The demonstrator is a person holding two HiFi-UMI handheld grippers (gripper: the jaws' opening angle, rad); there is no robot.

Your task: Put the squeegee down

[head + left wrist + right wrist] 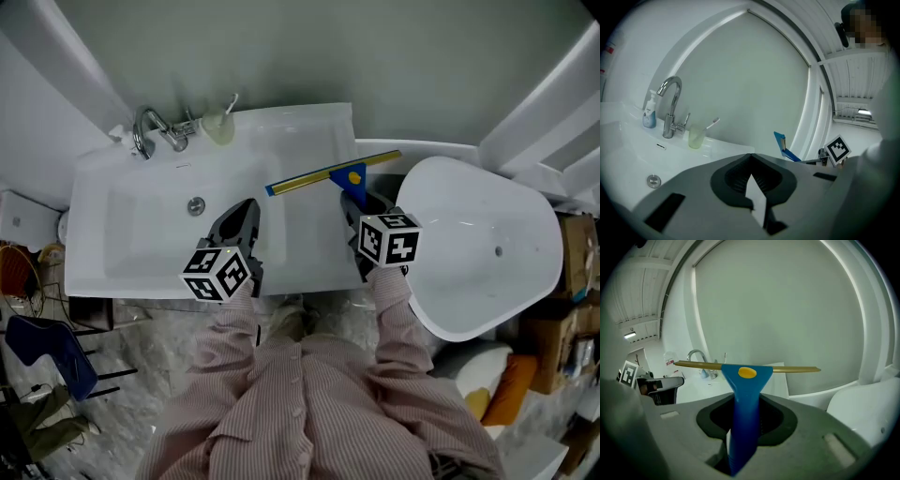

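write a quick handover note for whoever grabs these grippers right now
The right gripper is shut on the squeegee by its blue handle, blade forward, over the right end of the sink, beside the tub.
The left gripper is shut and empty, over the sink.
Done: nothing set down yet.
Left: lower the squeegee, probably onto the sink top, and let go.

The person wore a pink, finely striped shirt point(309, 403) with front buttons and long sleeves point(389, 314). The left gripper point(245, 214) and right gripper point(355, 204) were grey with dark jaws, each bearing a black-and-white marker cube point(217, 272).
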